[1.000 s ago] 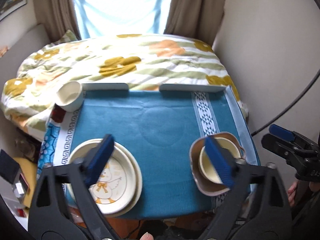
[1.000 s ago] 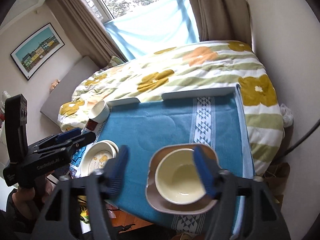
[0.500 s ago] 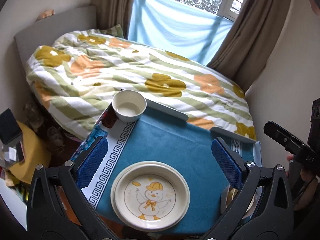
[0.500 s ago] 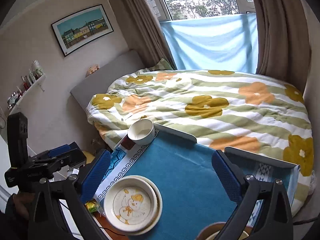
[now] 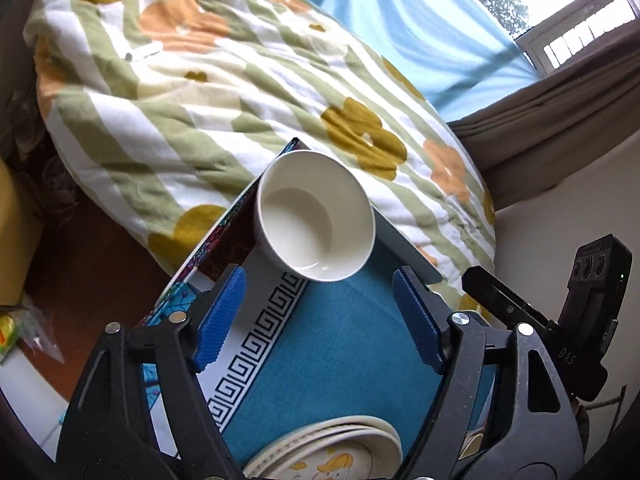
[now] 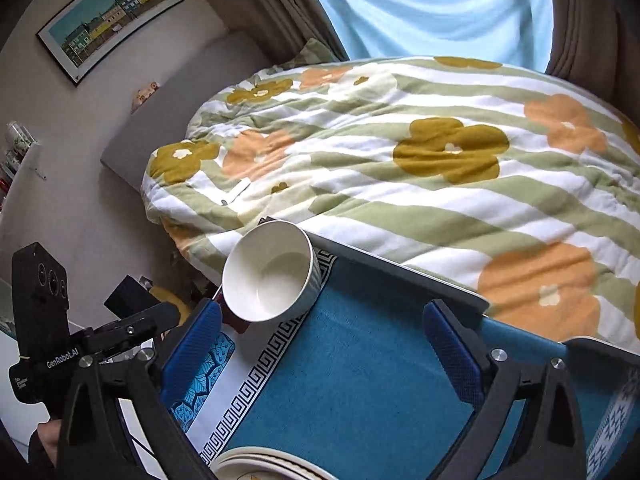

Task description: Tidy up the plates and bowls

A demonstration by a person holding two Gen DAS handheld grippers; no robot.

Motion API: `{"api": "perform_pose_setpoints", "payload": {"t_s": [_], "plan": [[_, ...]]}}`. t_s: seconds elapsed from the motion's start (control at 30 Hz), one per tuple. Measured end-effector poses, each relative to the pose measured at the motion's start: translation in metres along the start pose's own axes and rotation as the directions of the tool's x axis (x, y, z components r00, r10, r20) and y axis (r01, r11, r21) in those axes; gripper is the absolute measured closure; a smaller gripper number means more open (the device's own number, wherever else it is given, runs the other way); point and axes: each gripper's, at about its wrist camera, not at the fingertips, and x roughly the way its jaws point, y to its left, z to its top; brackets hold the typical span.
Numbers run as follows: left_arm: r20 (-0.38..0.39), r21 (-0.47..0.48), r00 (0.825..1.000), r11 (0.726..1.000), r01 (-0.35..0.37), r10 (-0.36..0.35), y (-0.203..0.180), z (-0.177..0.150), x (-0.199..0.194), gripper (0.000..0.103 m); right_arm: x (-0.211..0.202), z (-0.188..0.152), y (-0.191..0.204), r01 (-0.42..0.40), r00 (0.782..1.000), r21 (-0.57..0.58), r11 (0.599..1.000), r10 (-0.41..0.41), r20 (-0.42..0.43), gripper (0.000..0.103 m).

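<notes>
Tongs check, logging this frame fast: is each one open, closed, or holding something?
Left tongs: open, holding nothing, short of the white bowl.
Right tongs: open, holding nothing.

Landmark: blue cloth (image 6: 360,392) with a white key-pattern border, spread on the table.
Duvet (image 6: 420,160): green-striped, with mustard and orange flowers, beyond the cloth's far edge.
Curtains (image 5: 552,120): brown, behind the duvet.
Framed picture (image 6: 110,20): on the wall, far left of the cloth.

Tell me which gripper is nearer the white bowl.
Left. The left gripper sits just short of the white bowl, open and centred on it; the right gripper hangs farther back, the bowl off its left finger.
</notes>
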Motion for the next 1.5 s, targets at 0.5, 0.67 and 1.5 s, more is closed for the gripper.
{"api": "perform_pose_setpoints", "payload": {"t_s": [0.5, 0.67, 1.5], "plan": [[-0.104, 0.027, 0.992, 0.997, -0.075, 0.077, 0.027, 0.026, 0.078, 0.075, 0.1, 0.011, -0.006, -0.073, 0.983, 0.103, 0.992, 0.089, -0.158, 0.074], [-0.083, 0.04, 0.991, 0.994, -0.099, 0.102, 0.026, 0.025, 0.077, 0.079, 0.102, 0.012, -0.002, -0.055, 0.986, 0.074, 0.996, 0.066, -0.152, 0.083], [0.076, 0.229, 0.991, 0.966, -0.122, 0.107, -0.101, -0.097, -0.05, 0.079, -0.082, -0.07, -0.007, -0.077, 0.996, 0.049, 0.996, 0.075, 0.043, 0.083]]}}
